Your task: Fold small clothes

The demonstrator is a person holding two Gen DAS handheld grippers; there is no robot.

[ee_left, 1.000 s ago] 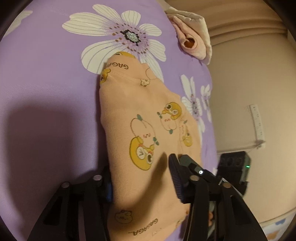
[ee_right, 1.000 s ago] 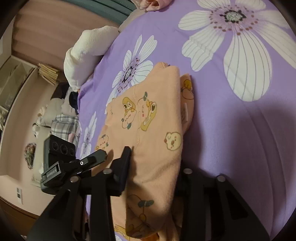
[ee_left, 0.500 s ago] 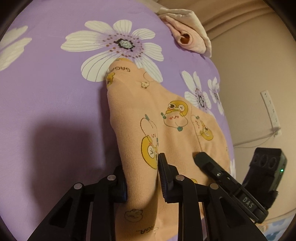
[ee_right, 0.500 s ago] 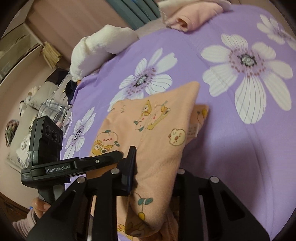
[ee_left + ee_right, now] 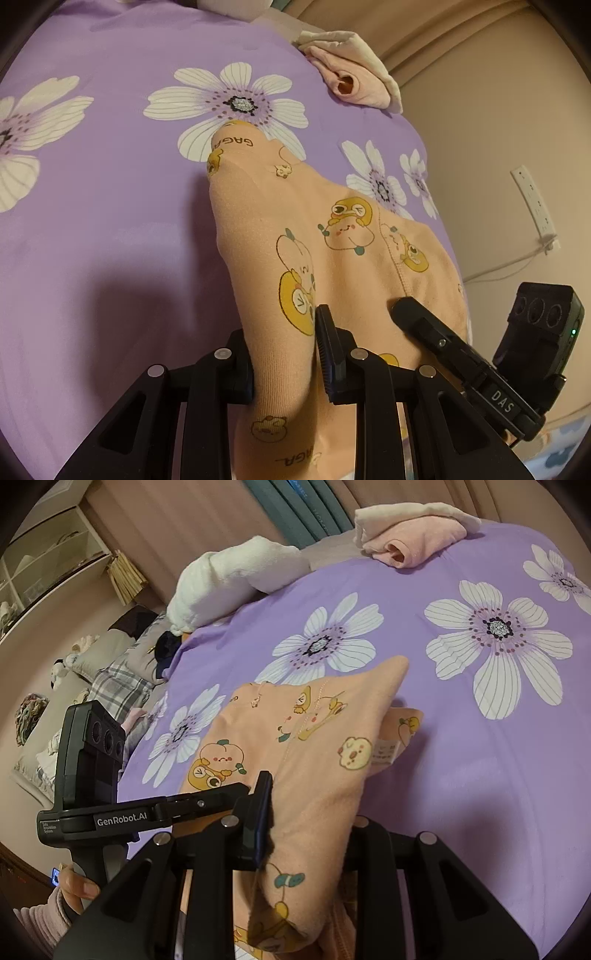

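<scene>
A peach garment (image 5: 295,229) printed with cartoon animals lies on the purple flowered bedspread (image 5: 110,206), its near edge lifted. My left gripper (image 5: 282,343) is shut on a fold of that near edge, and cloth bulges between the pads. My right gripper (image 5: 308,812) is shut on the same garment (image 5: 306,738) a little to the side, its right finger partly hidden by cloth. Each gripper shows in the other's view: the right gripper (image 5: 402,306) just right of mine, the left gripper (image 5: 240,794) held by a hand (image 5: 74,886).
Folded pink and cream clothes (image 5: 413,539) sit at the bed's far edge, with a white plush pillow (image 5: 229,579) beside them. The bedspread (image 5: 480,794) runs out to the right. Left of the bed are checked bedding (image 5: 118,686) and shelves (image 5: 48,568). A wall socket (image 5: 532,206) with a cable is on the right.
Both grippers narrowed onto the garment's near edge and rose, lifting that edge off the bed. More of the room and the far clothes came into view.
</scene>
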